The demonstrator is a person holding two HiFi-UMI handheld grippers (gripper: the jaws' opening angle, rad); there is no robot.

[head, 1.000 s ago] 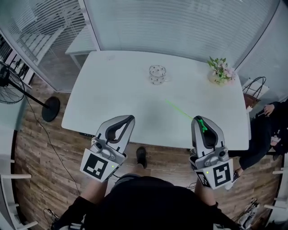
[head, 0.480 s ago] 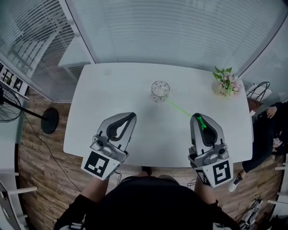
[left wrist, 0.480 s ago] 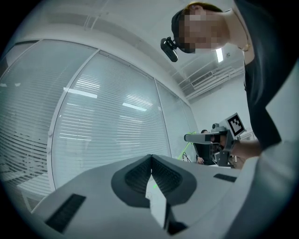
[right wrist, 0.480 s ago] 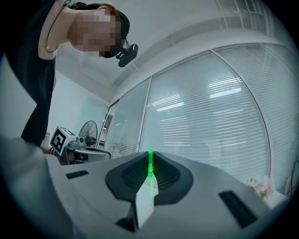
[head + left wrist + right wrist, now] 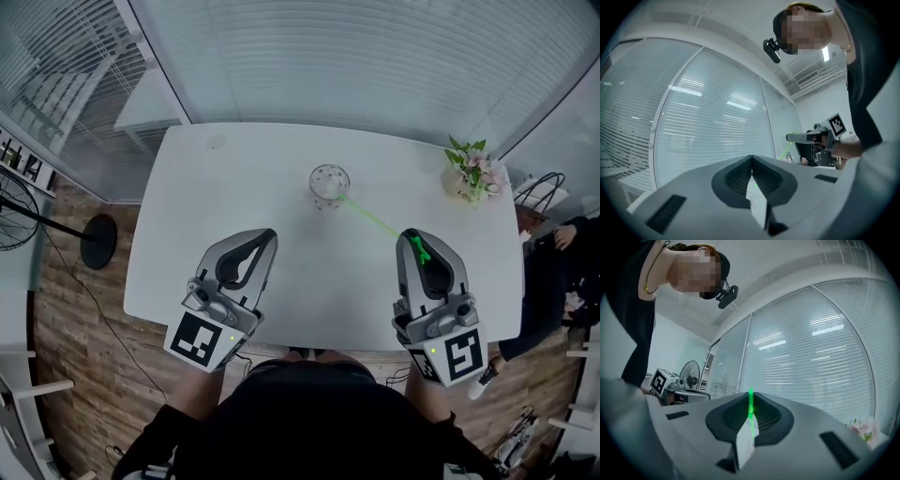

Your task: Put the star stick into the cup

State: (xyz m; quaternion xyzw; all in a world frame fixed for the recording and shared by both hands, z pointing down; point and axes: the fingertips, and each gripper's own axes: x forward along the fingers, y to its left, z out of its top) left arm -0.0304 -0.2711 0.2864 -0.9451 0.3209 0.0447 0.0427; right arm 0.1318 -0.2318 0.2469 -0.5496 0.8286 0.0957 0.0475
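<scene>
A clear glass cup [image 5: 329, 183] stands on the white table [image 5: 234, 187], at its far middle. My right gripper [image 5: 411, 242] is shut on the green star stick [image 5: 375, 221] near its star end, over the table's near right. The stick's thin shaft slants up-left, and its far tip reaches the cup's right side. In the right gripper view the green stick [image 5: 751, 408] stands pinched between the closed jaws. My left gripper [image 5: 266, 240] hovers over the near left of the table, jaws shut and nothing in them; in its own view the tips [image 5: 752, 159] meet.
A small pot of pink flowers [image 5: 472, 171] stands at the table's far right corner. A floor fan [image 5: 56, 225] stands left of the table. A person in dark clothes [image 5: 562, 272] sits at the right edge, beside a bag [image 5: 534, 192]. Glass walls with blinds run behind.
Both grippers have moved forward over the table. The stick's far tip has travelled from mid-table to the cup's side. The grip on the stick is unchanged.
</scene>
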